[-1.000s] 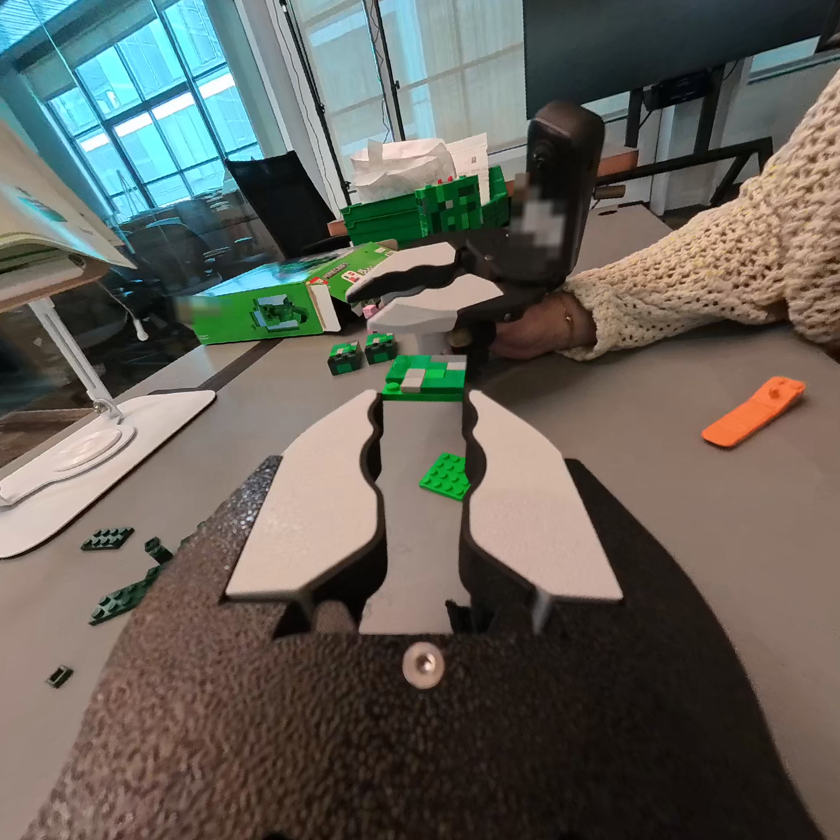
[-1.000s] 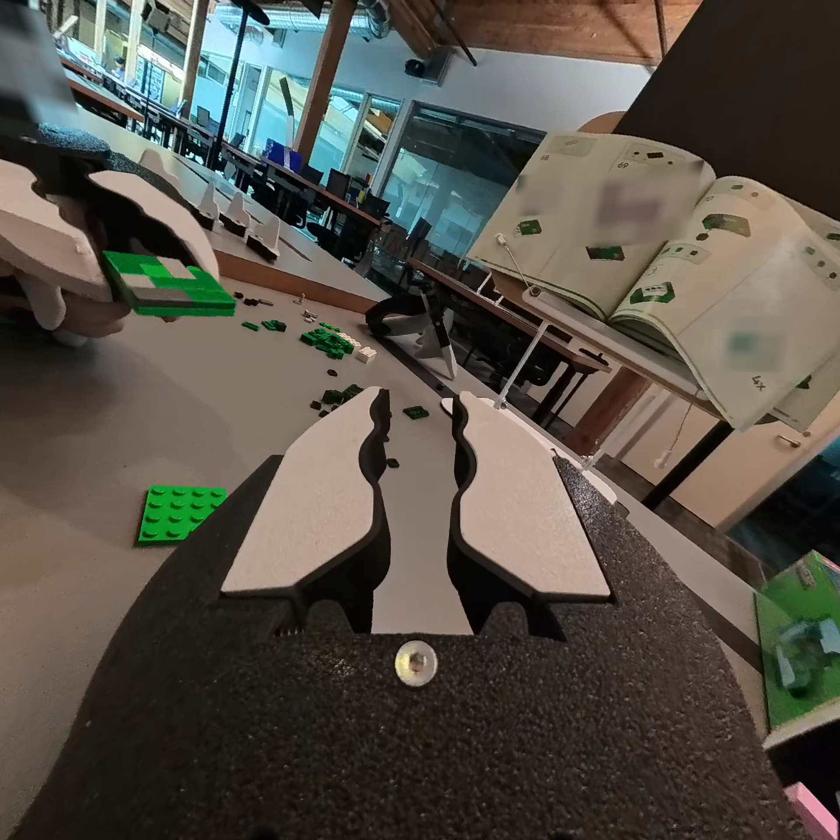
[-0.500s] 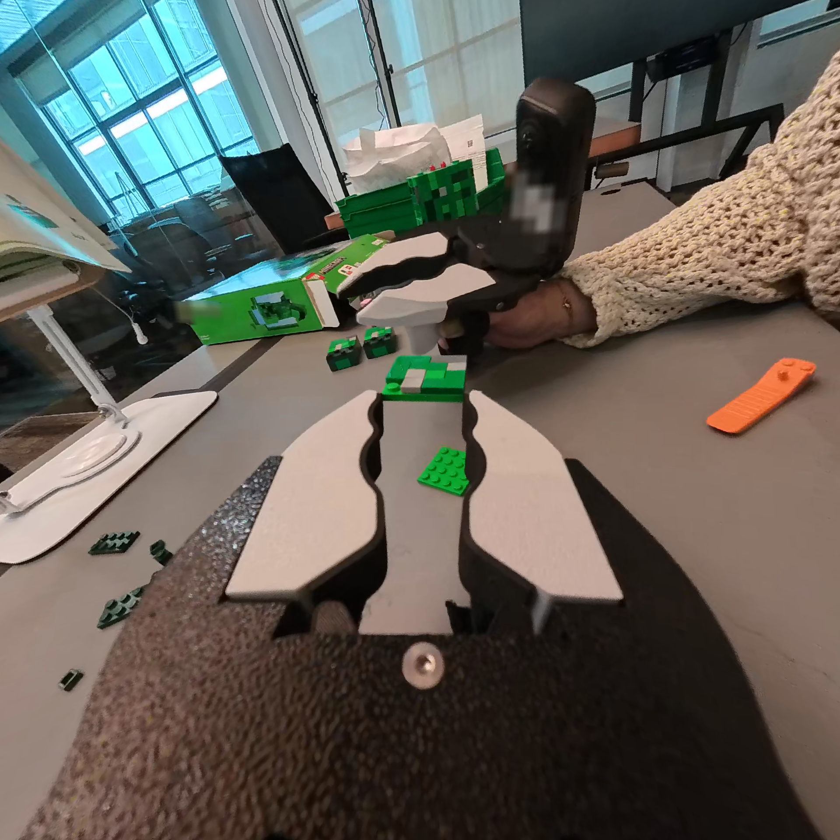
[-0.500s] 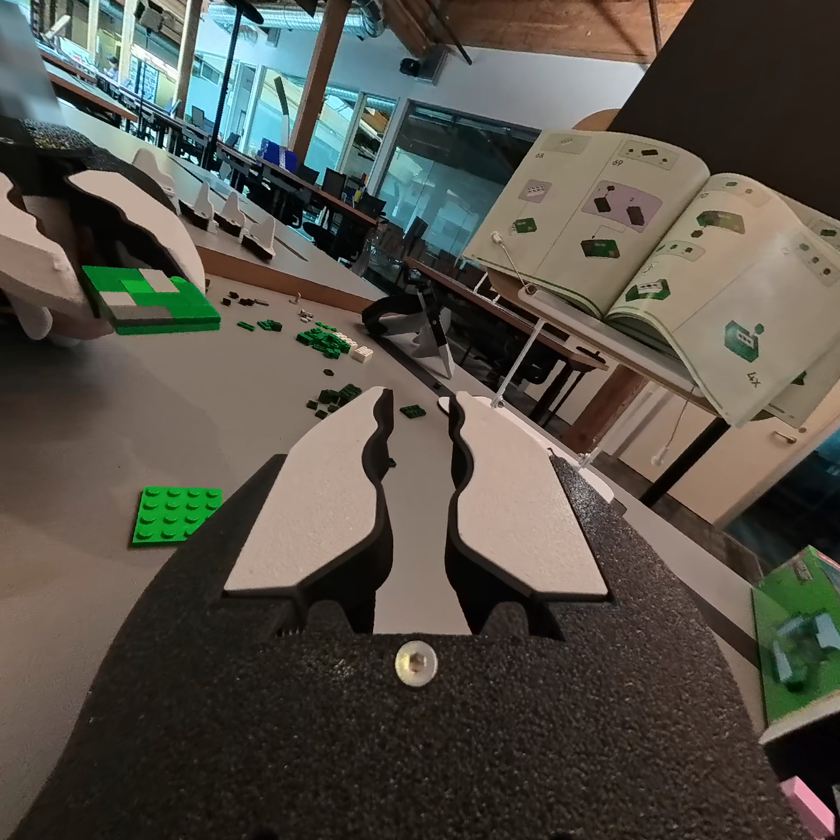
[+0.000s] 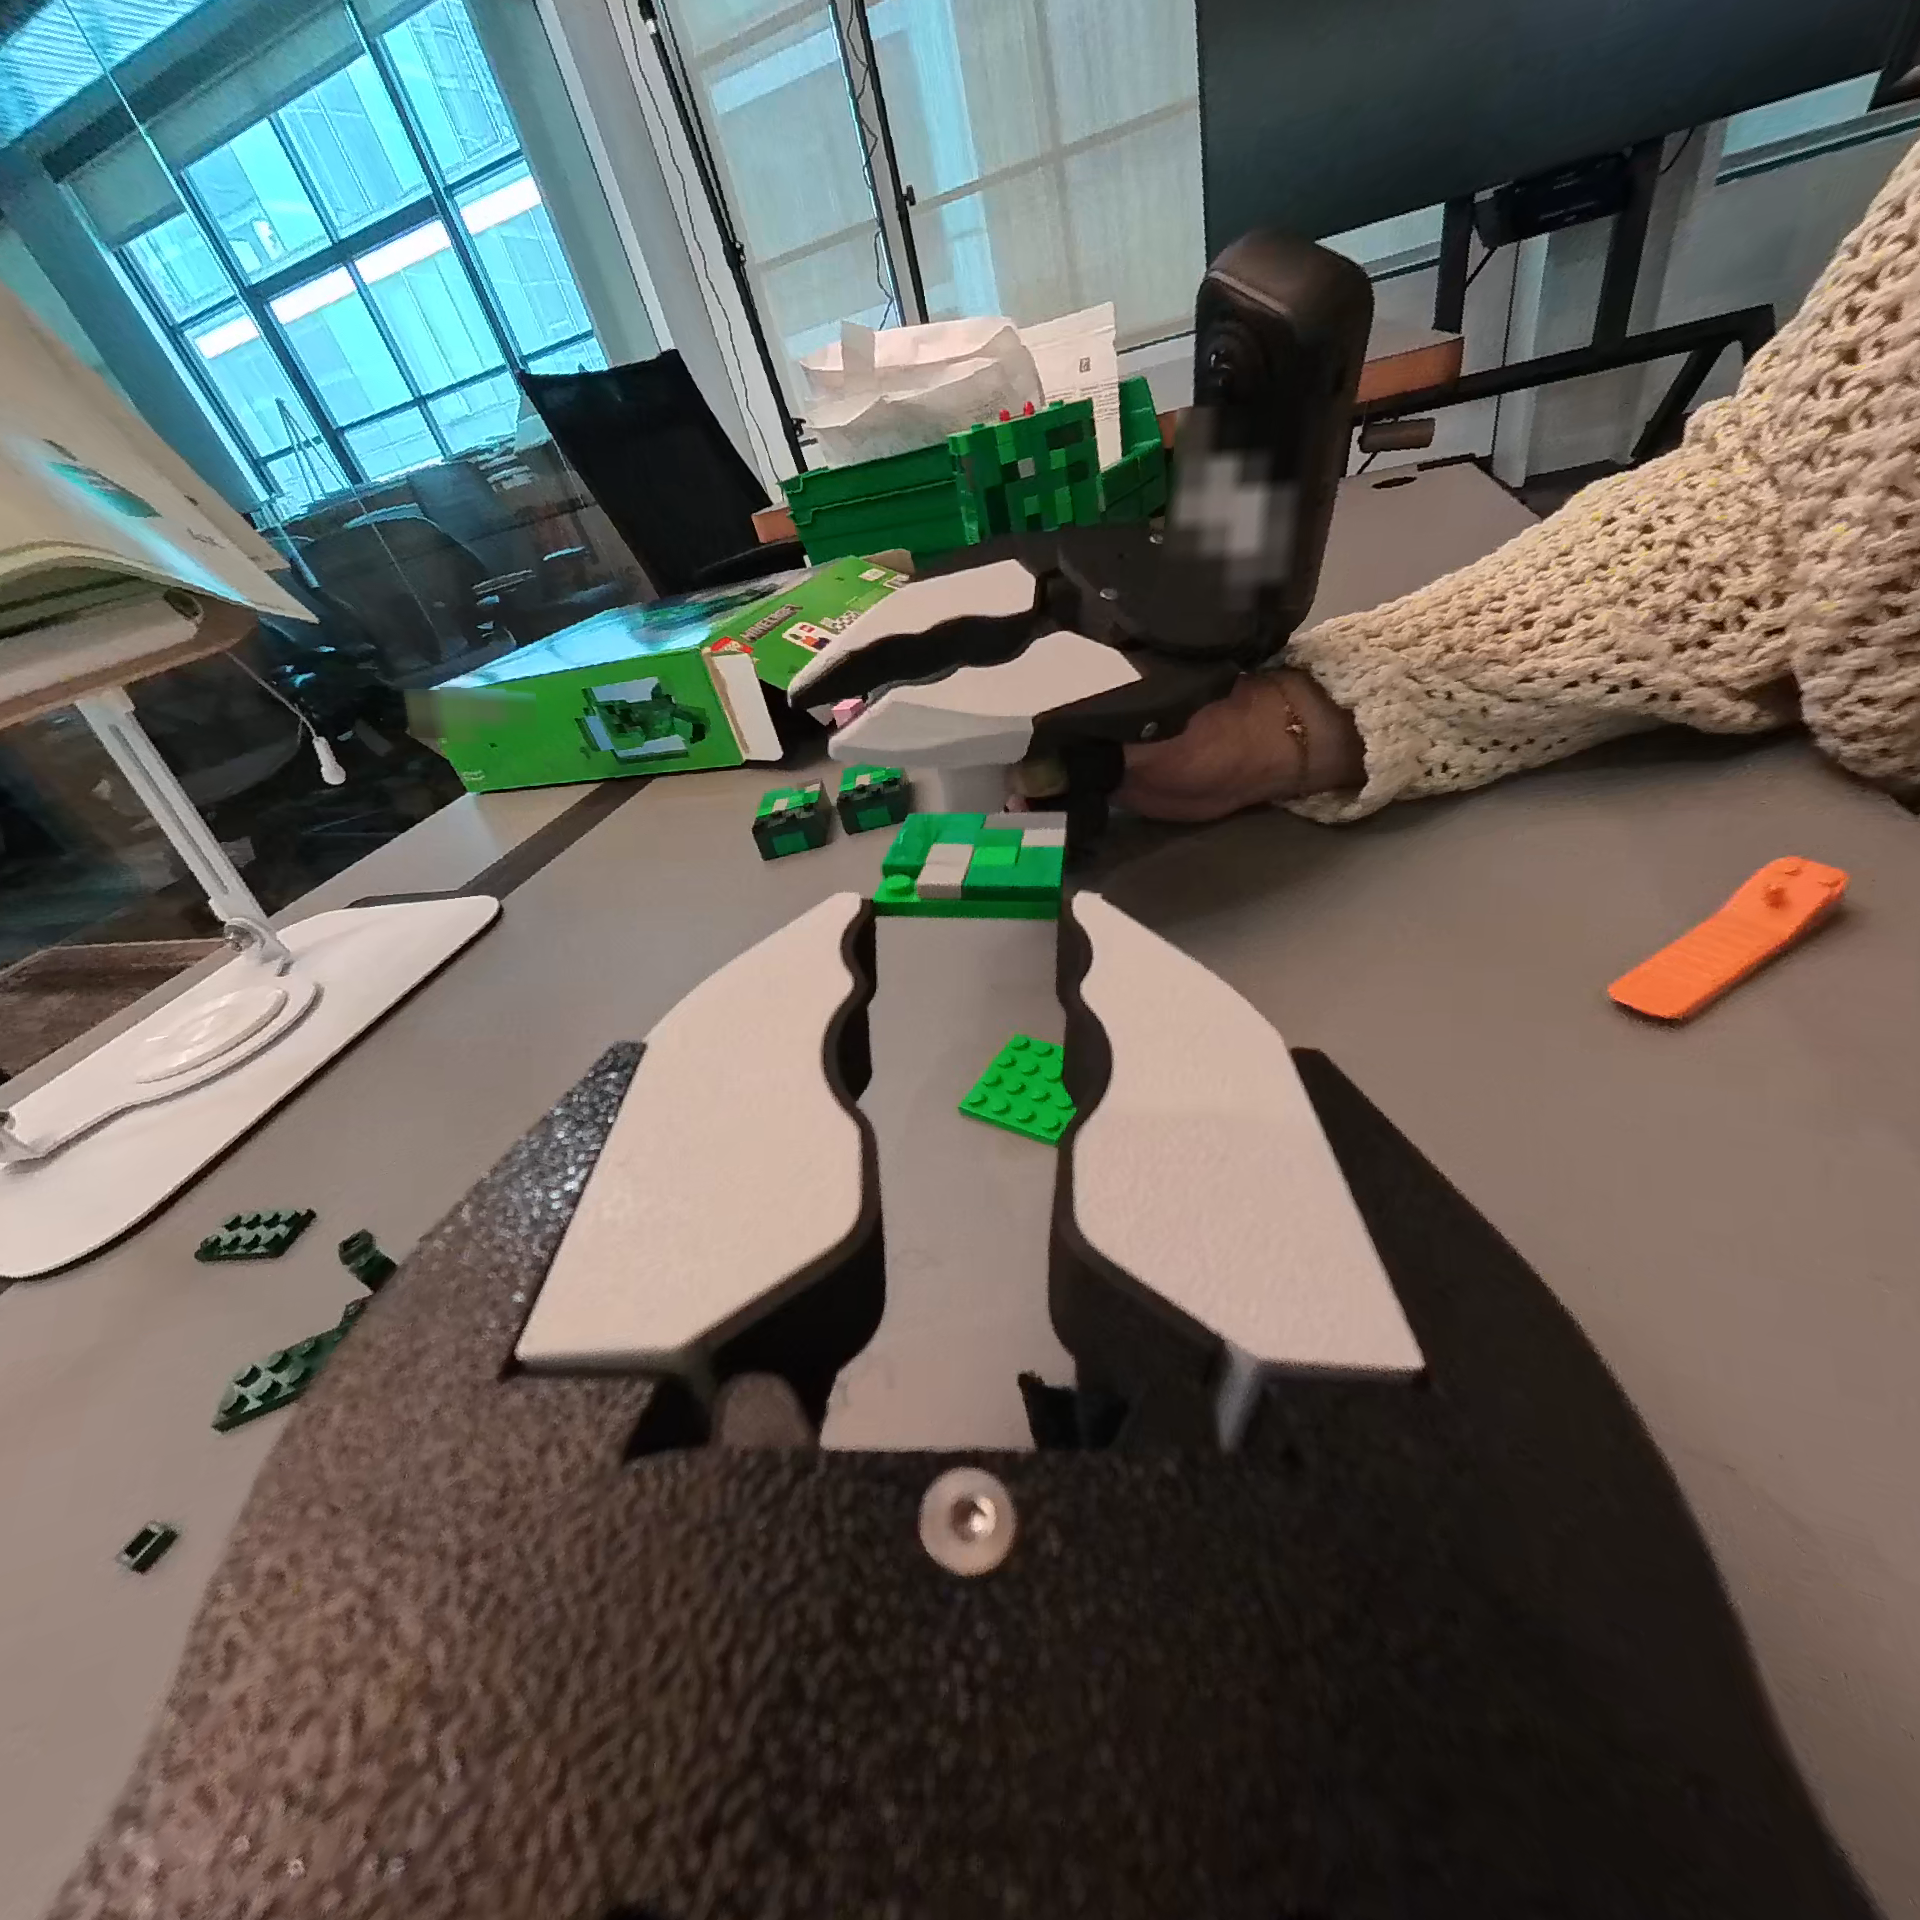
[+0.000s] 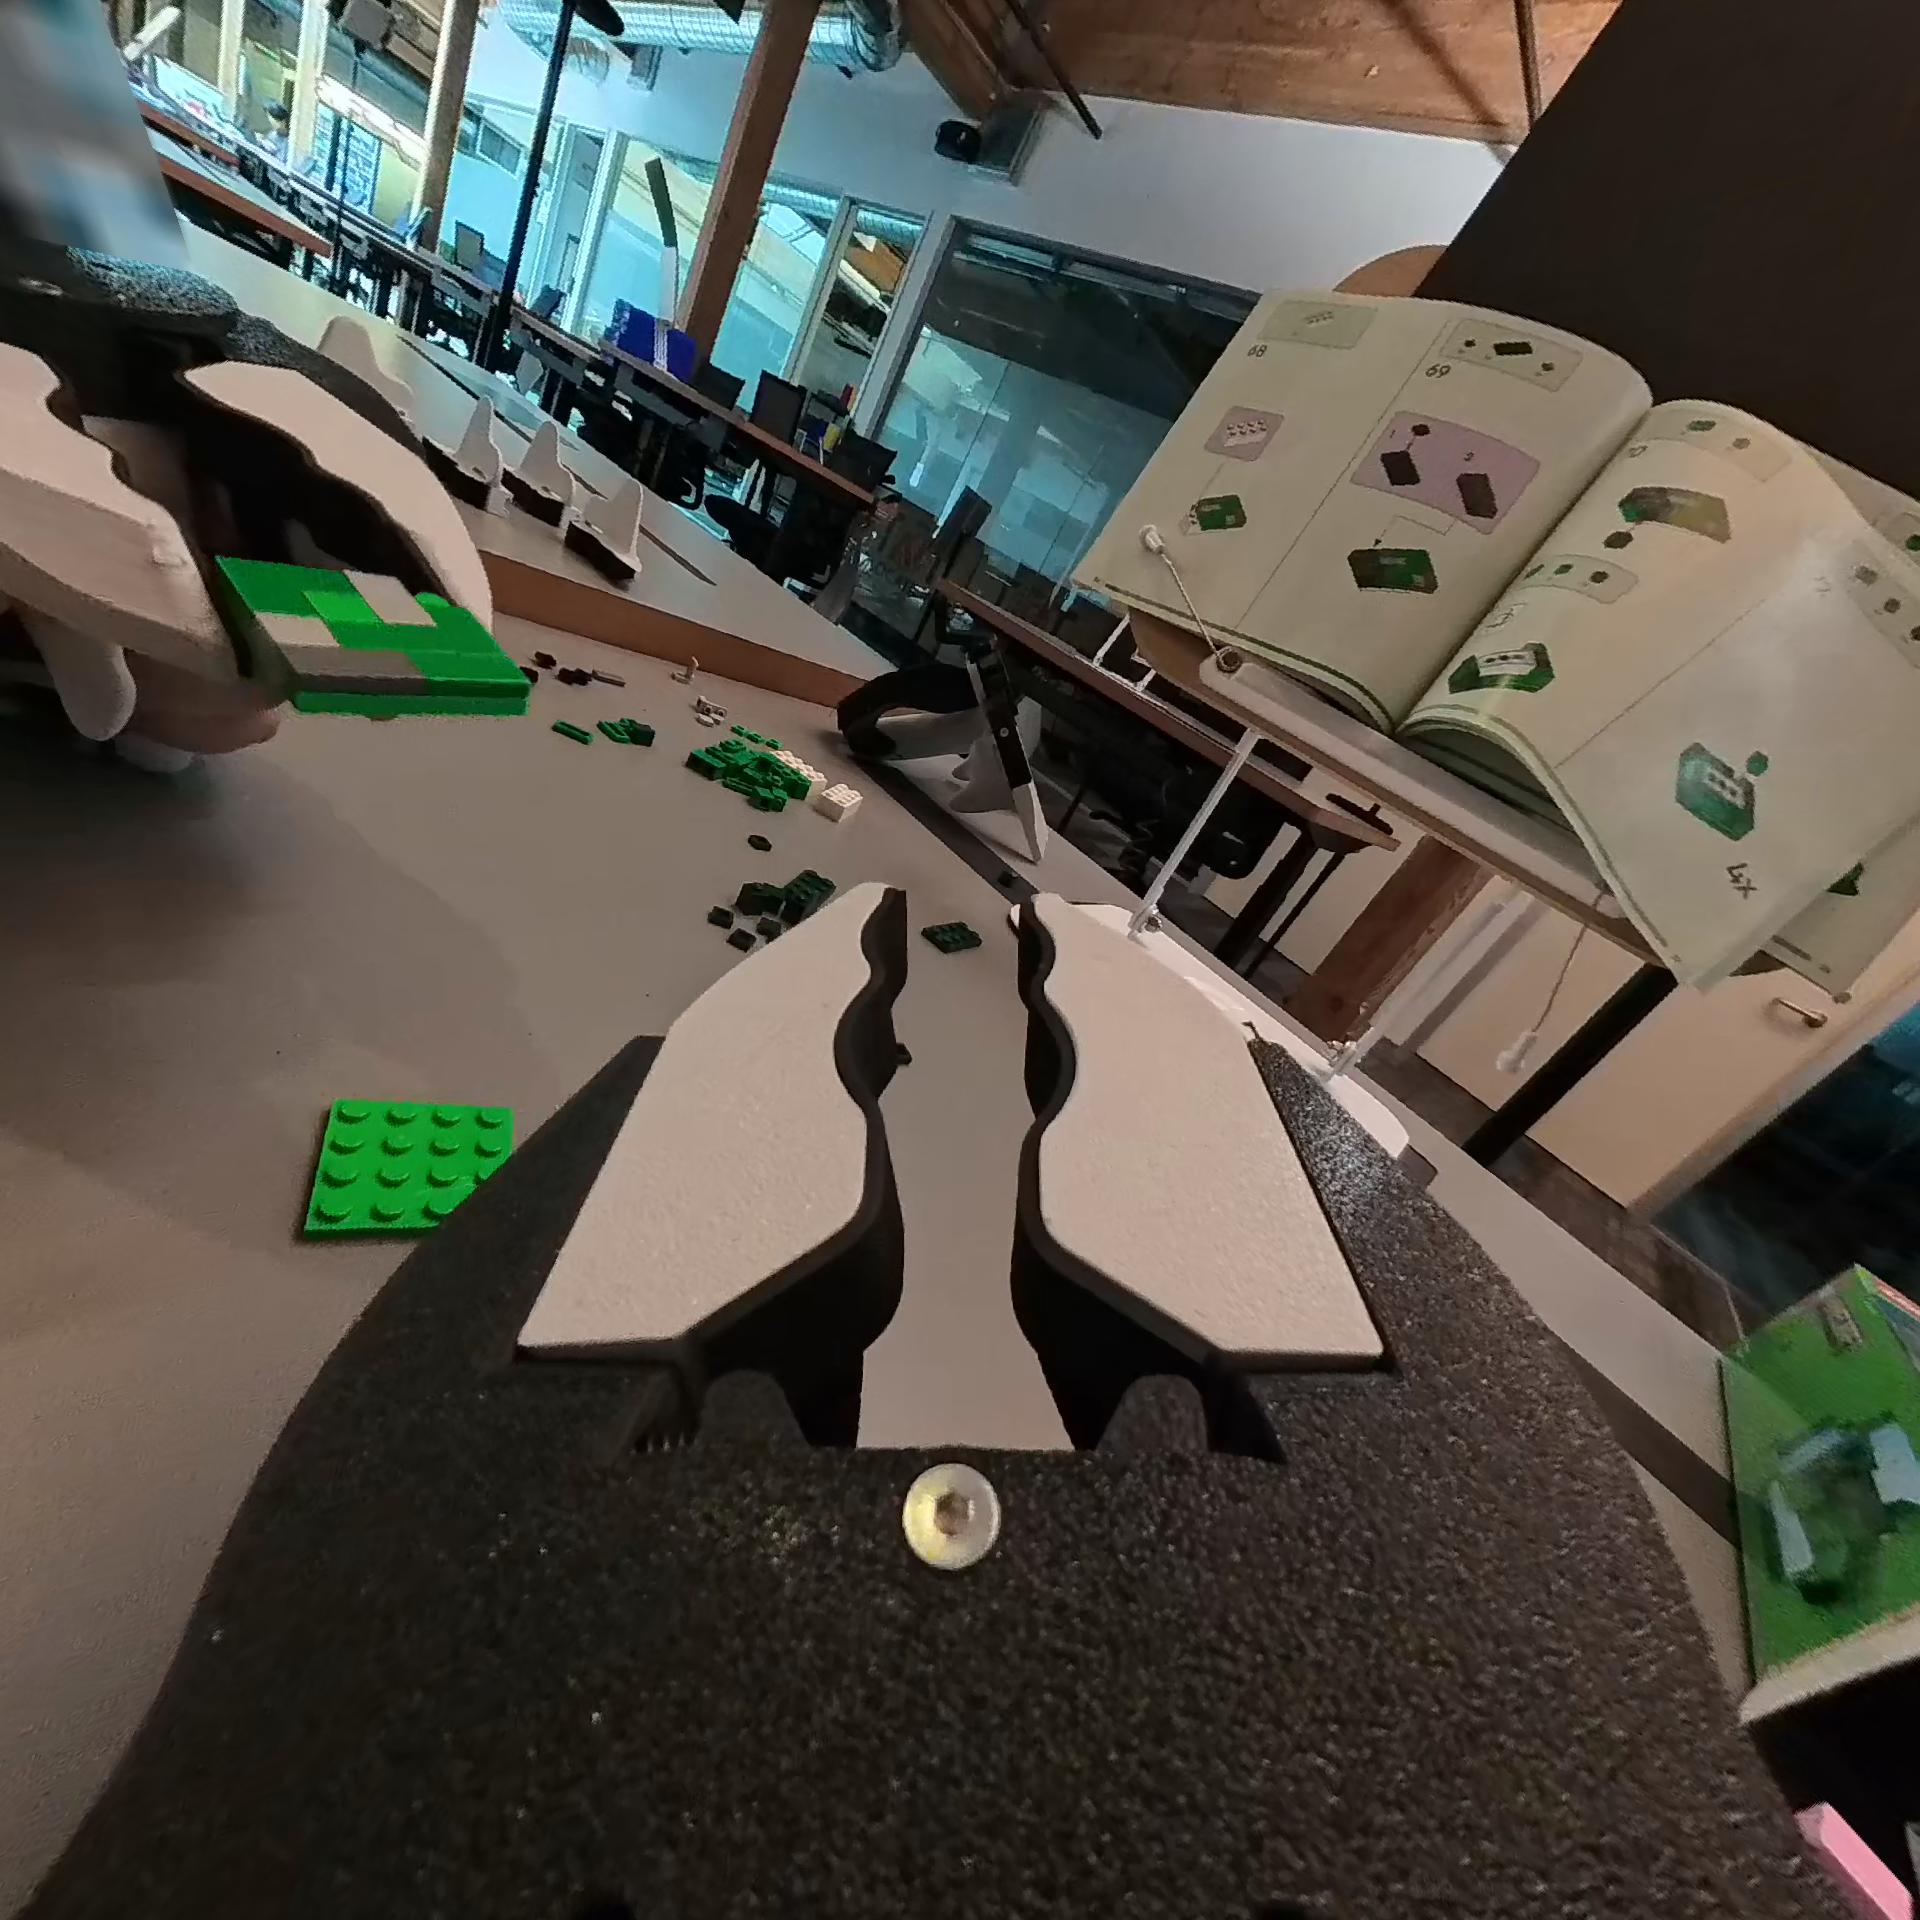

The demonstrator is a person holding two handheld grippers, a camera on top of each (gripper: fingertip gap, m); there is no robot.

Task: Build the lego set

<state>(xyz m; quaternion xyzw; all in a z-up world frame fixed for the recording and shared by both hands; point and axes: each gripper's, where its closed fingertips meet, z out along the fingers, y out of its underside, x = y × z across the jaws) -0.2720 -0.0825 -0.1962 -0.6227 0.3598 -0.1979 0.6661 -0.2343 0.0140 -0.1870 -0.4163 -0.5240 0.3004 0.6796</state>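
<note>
A green-and-grey plate assembly (image 5: 971, 868) is pinched at the left gripper (image 5: 966, 914) tips. The right gripper (image 6: 961, 914) is held with jaws narrowly spread and empty, beside a bright green plate (image 6: 408, 1166) on the table (image 6: 260, 935).

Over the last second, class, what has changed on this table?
The right tool narrowed its gap a little, holding nothing. Unchanged: the left tool grips the green-and-grey plate assembly; the loose green plate lies on the table.
</note>
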